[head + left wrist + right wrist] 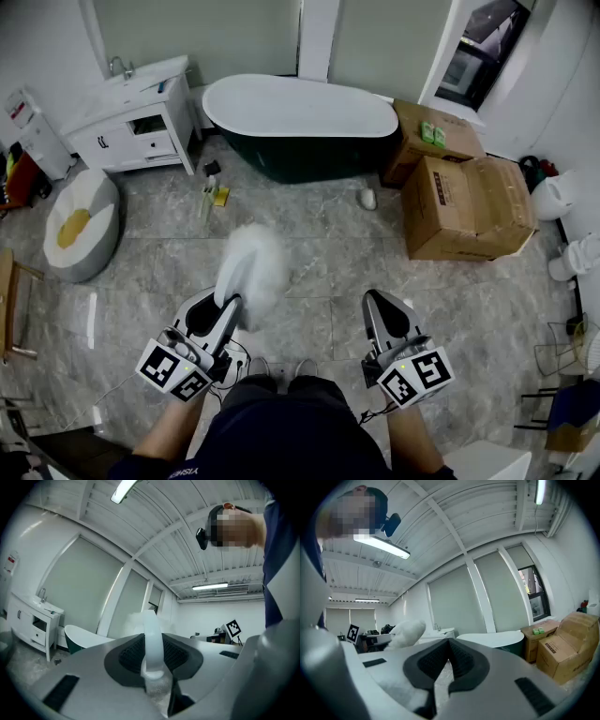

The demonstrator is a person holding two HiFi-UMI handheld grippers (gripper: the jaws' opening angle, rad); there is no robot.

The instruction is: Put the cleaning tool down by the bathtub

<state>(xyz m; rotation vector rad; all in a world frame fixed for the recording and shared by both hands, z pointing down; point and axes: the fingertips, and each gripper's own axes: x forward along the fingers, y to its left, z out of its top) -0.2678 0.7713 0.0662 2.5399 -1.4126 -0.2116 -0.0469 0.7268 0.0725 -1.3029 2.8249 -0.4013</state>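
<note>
The left hand-held gripper (pixel 228 309) is clamped on the pale plastic handle (pixel 153 641) of the cleaning tool (pixel 255 265). Its fluffy white head rises over the middle of the floor (pixel 328 244), well apart from the bathtub (pixel 300 117) at the floor's far edge. It looks light and soft, so the stiff, smooth handle is probably the best hold. The right hand-held gripper (pixel 375 302) is closed and empty

Left gripper (pixel 229 307) jaws clamped on duster (pixel 253 267), right gripper (pixel 374 300) jaws together
</note>
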